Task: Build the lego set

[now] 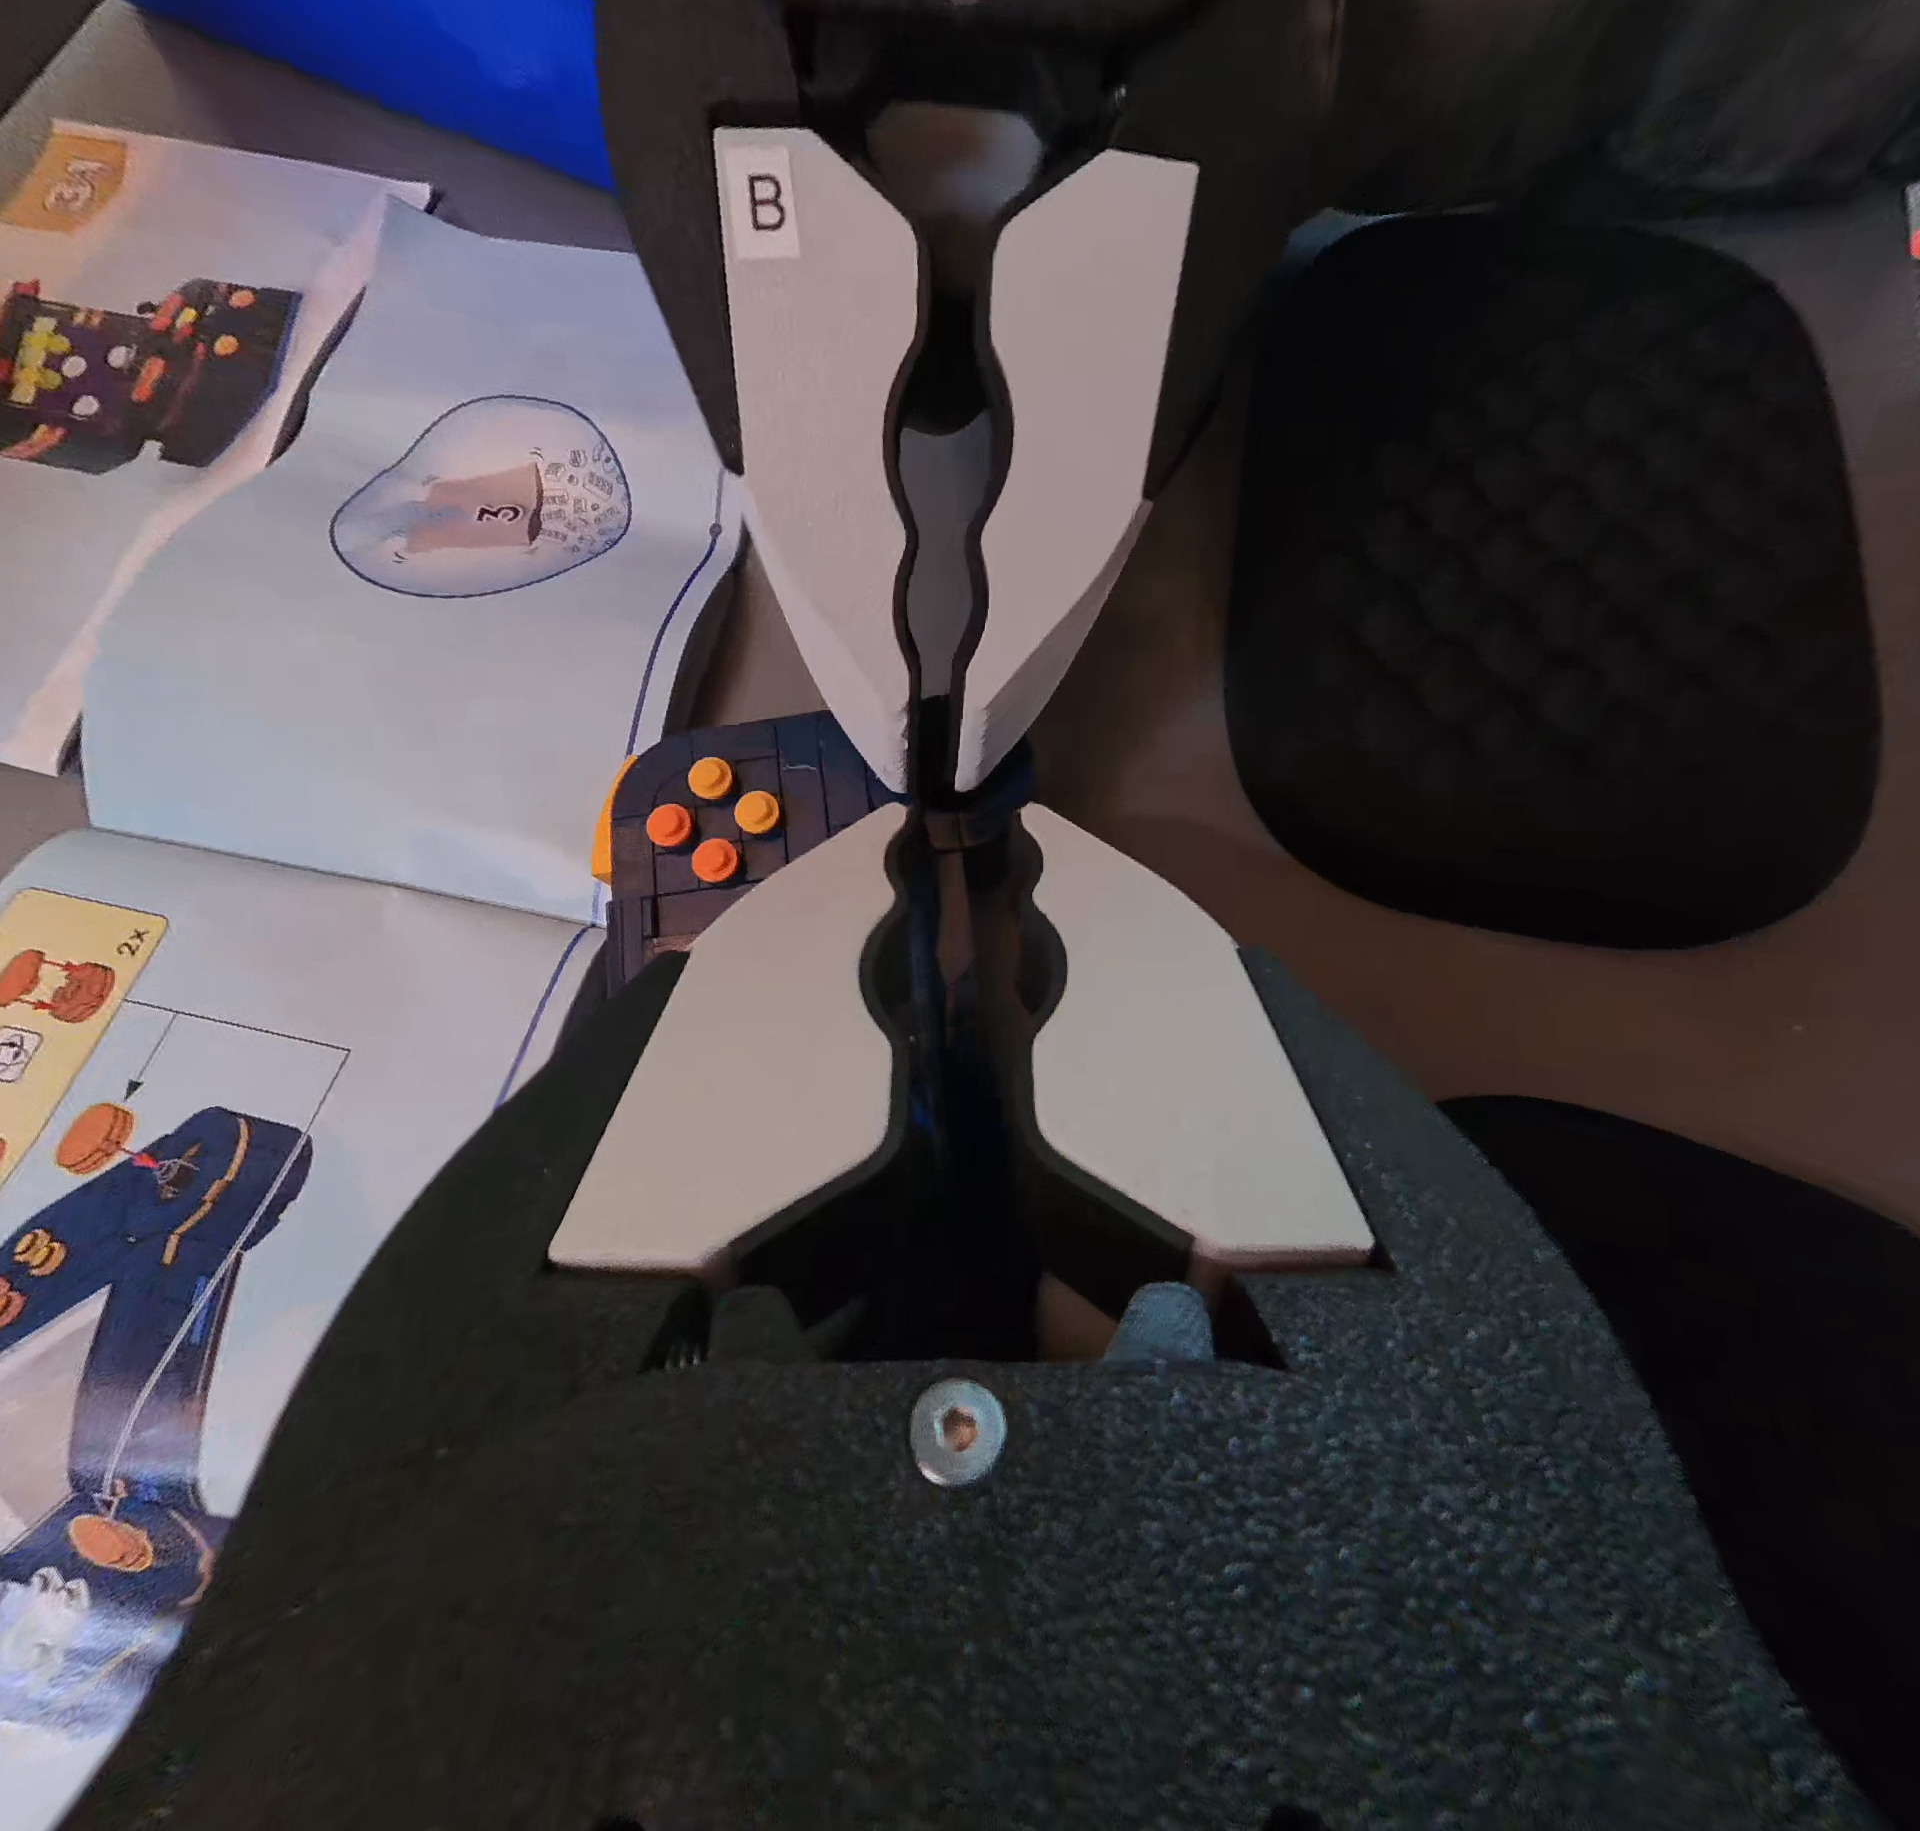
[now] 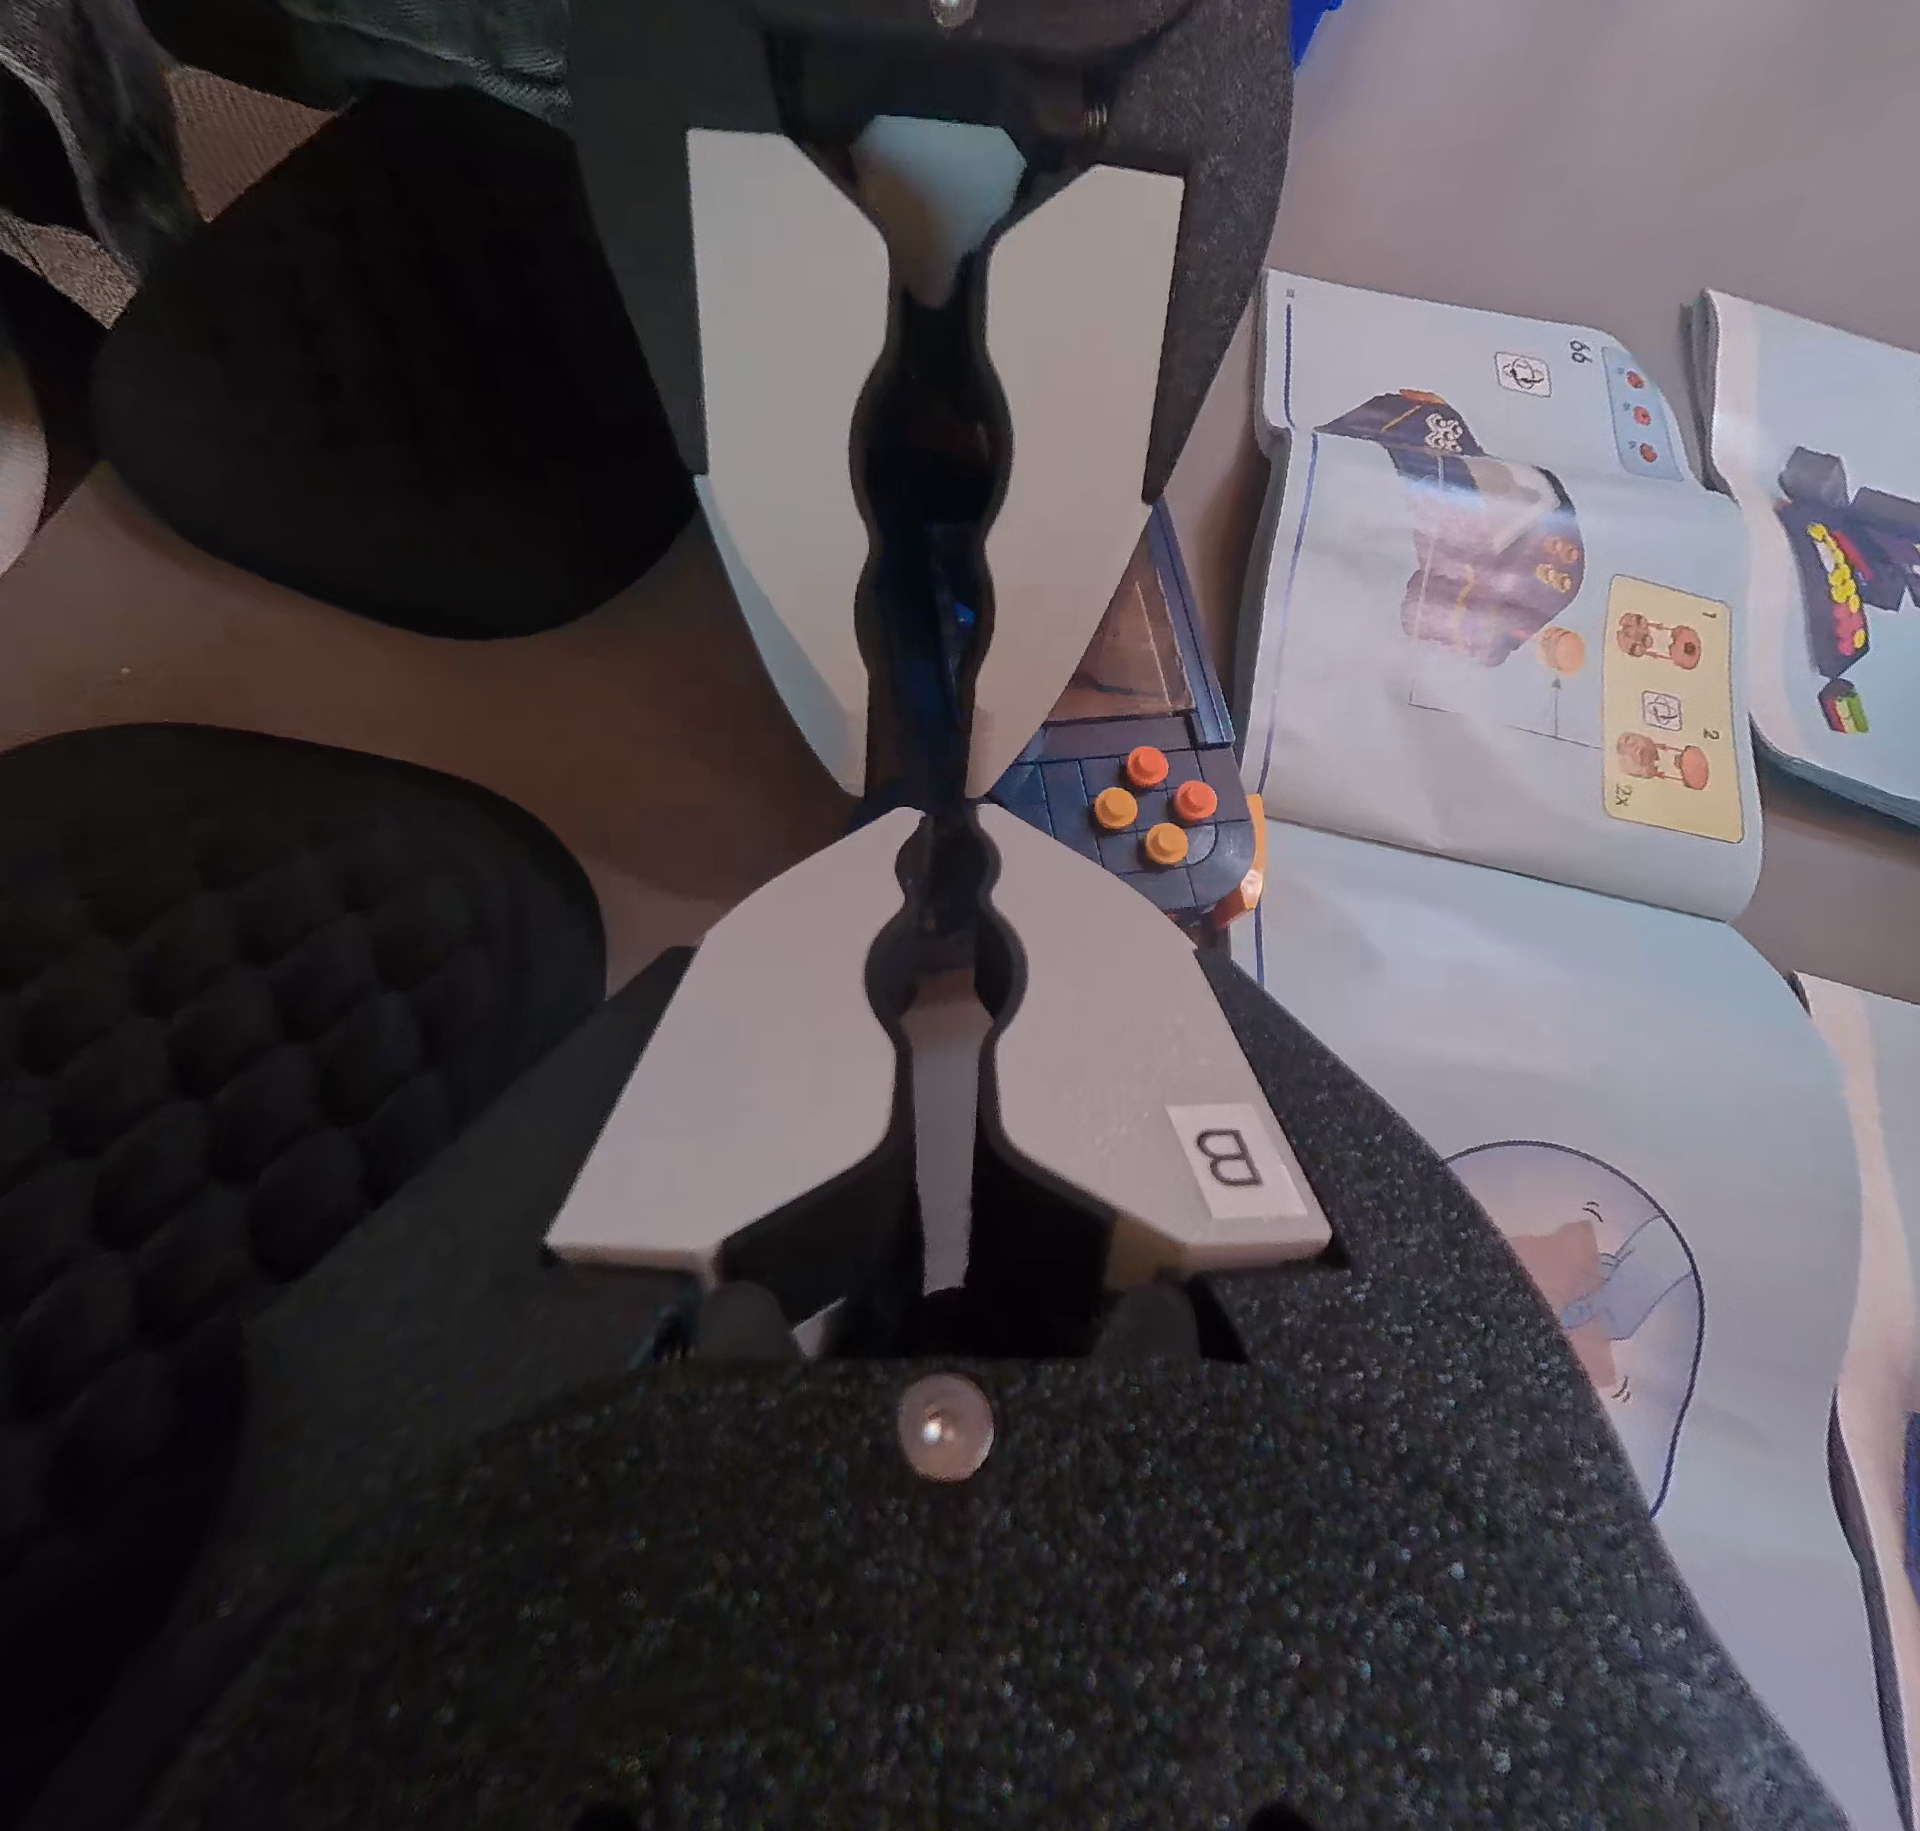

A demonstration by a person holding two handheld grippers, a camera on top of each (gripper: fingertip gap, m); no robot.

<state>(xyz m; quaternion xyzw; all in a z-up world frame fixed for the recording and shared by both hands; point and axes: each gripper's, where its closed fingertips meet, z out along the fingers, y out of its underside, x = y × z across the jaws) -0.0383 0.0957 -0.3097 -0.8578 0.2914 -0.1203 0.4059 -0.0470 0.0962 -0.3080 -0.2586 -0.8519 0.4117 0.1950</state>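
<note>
A dark blue lego model [image 1: 727, 825] with several orange studs on top sits between the two grippers, which meet tip to tip. My left gripper [image 1: 940, 831] is shut, with a dark blue part of the model pinched between its grey fingers [image 1: 769, 1054]. My right gripper [image 2: 951, 831] is shut on the same model [image 2: 1143, 805] from the opposite side. The right gripper also shows in the left wrist view [image 1: 935, 753], and the left gripper in the right wrist view [image 2: 920, 784]. Most of the model is hidden behind the fingers.
Open instruction booklets [image 1: 395, 638] lie on the table beside the model and also show in the right wrist view [image 2: 1507, 618]. A black quilted pad [image 1: 1548, 576] lies on the other side. A blue object [image 1: 343, 25] stands at the back. The tips of both grippers are at nearly the same place. The blue object [image 1: 343, 25] is about equally far from each gripper, around 30 cm.
</note>
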